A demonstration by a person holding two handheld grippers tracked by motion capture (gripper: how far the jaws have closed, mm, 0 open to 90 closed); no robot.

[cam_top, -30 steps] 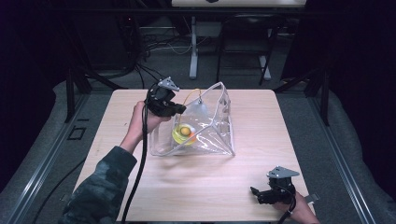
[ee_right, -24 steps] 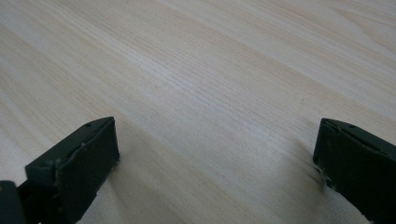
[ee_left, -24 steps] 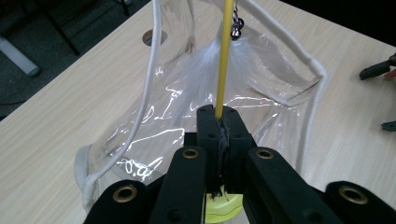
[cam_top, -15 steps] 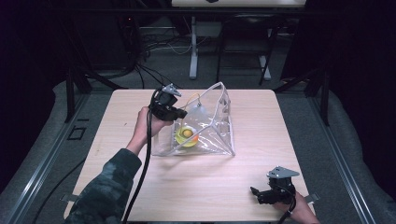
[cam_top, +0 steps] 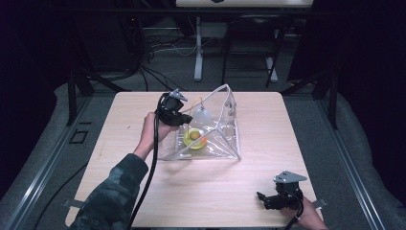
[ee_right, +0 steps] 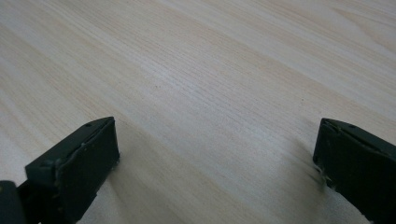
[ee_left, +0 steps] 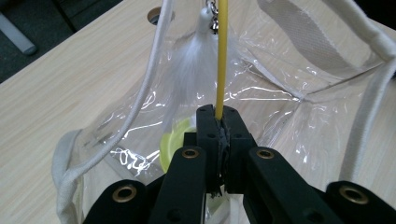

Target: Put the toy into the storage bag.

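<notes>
A clear plastic bag (cam_top: 218, 129) with white trim stands open in the middle of the table. Inside lie a yellow round thing (cam_top: 194, 138) and a white feather tuft (cam_top: 201, 115). My left gripper (cam_top: 179, 115) hovers at the bag's left rim, shut on a thin yellow stick (ee_left: 221, 56) whose far end carries the white feather tuft (ee_left: 198, 51) inside the bag (ee_left: 299, 84). The yellow round thing (ee_left: 173, 144) shows below the jaws. My right gripper (cam_top: 262, 199) rests low at the table's front right, open over bare wood (ee_right: 210, 93), holding nothing.
The light wooden table (cam_top: 143, 191) has free room to the left, right and front of the bag. A round hole (ee_left: 159, 15) in the tabletop lies beyond the bag. Dark floor, cables and stand legs surround the table.
My left gripper with the stick has shifted slightly right and towards the bag. The bag has settled a little. The right gripper has stayed put.
</notes>
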